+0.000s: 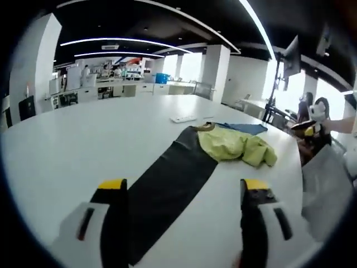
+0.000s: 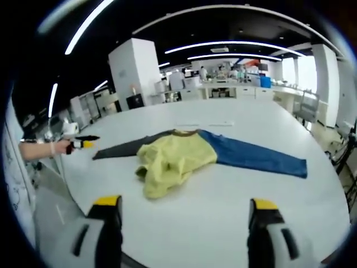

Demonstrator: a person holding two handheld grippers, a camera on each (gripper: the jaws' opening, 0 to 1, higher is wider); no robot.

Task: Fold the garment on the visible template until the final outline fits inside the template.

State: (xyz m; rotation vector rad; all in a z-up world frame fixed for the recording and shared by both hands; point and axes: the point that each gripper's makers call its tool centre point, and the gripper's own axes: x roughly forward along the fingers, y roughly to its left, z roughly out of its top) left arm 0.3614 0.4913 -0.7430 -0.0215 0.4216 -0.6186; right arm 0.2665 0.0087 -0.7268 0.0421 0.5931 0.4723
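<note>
Both grippers, left (image 1: 183, 192) and right (image 2: 186, 209), gape empty above the table (image 2: 223, 223), short of the crumpled garment (image 2: 173, 159) ahead.

A wide white surface (image 1: 83, 139) is seen stretching toward the far side of an open office. Long strip lights (image 1: 125, 43) are set in a dark ceiling (image 2: 234, 22). White square pillars (image 2: 131, 70) are placed beyond the surface, and counters with cabinets (image 1: 111, 89) are lined along the far wall. Bright windows (image 1: 189, 66) are seen at the far right.
</note>
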